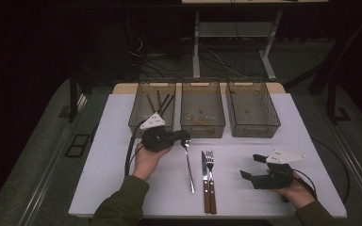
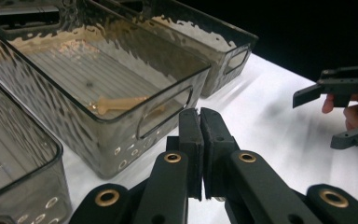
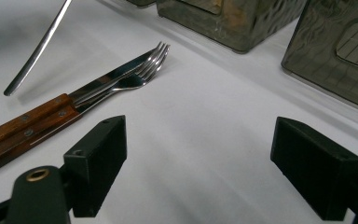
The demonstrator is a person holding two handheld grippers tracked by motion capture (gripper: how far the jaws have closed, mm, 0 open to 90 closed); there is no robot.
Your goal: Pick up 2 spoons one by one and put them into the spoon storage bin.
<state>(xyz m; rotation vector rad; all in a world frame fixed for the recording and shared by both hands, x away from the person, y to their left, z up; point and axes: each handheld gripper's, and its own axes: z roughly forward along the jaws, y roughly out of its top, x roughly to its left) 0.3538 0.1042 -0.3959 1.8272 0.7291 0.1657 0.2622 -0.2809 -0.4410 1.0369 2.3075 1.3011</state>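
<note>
Steel spoon (image 1: pixel 188 165) held at its bowl by left gripper (image 1: pixel 185 137) fingers, bowl hidden, right gripper (image 1: pixel 250 166) fingers wide.

Both tongs, left (image 1: pixel 185 136) and right (image 1: pixel 250 165), were matte black with brass rivets, grey triangular plates on top and trailing black cables; behind them, olive-green sleeves.

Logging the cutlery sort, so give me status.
Left gripper shut on metal utensil, tip lifted. Right gripper open, empty. Knife and fork on table. Path clear.
</note>
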